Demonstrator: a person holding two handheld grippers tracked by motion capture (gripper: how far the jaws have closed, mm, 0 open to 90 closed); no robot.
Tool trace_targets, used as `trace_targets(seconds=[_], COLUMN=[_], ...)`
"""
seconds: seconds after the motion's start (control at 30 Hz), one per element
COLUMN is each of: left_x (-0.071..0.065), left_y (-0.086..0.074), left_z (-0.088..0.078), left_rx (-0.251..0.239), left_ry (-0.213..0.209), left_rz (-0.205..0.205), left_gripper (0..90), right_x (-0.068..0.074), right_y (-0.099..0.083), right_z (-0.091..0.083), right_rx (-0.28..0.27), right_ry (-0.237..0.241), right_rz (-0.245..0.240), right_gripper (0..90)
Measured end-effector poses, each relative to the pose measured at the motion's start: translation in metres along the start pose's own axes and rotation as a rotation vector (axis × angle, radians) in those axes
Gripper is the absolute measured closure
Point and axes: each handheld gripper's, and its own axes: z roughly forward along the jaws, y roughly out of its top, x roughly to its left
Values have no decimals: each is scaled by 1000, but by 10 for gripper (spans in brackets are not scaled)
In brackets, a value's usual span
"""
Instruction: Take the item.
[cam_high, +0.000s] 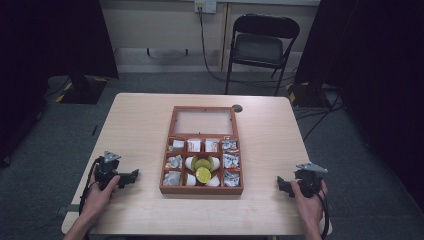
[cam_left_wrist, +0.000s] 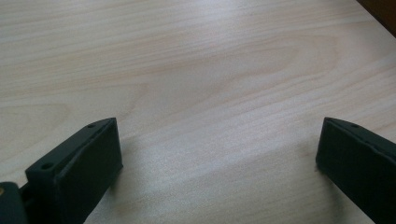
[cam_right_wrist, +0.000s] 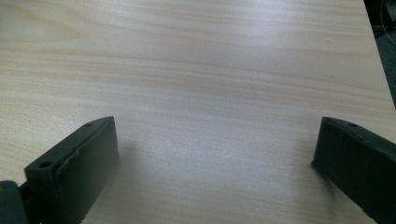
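At the near edge of the table (cam_high: 135, 120), a person is holding a pair of tongs in each hand, and both pairs are resting low over bare wood with nothing between their jaws. The left tongs (cam_high: 131, 176) are standing wide open, as the left gripper view (cam_left_wrist: 215, 154) shows, with only pale wood grain lying between the two black jaws. The right tongs (cam_high: 281, 184) are likewise spread wide and empty in the right gripper view (cam_right_wrist: 215, 154). Between the two hands and a little farther from the person, a wooden box (cam_high: 201, 189) is sitting at the middle of the table, its glass lid (cam_high: 203, 121) lying back flat toward the far side. Inside, silver packets (cam_high: 173, 162) are filling the side compartments, and yellow-green lidded cups (cam_high: 203, 174) are crowding the middle one. The box is lying to the right of the left tongs and to the left of the right tongs, its long axis running away from the person. The left tongs are sitting noticeably nearer to the box's wall than the right ones, so a first reach would likely be coming from that side. Beyond the table a folding chair (cam_high: 260, 45) is standing against the wall.
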Motion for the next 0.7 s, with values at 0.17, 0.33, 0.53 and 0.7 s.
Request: trace_targets(seconds=[0.17, 0.33, 0.53, 0.7], left_x=[0, 0, 0, 0], left_y=[0, 0, 0, 0], left_z=[0, 0, 0, 0], left_rx=[0, 1, 0, 0], left_ry=[0, 0, 0, 0], left_rz=[0, 1, 0, 1], left_gripper=[0, 0, 0, 0], right_x=[0, 3, 7, 10], right_y=[0, 0, 1, 2], right_z=[0, -1, -5, -7], right_rx=[-1, 1, -4, 1], right_ry=[-1, 4, 21, 14], right_rz=[-3, -7, -21, -33], right_gripper=[0, 36, 148, 154])
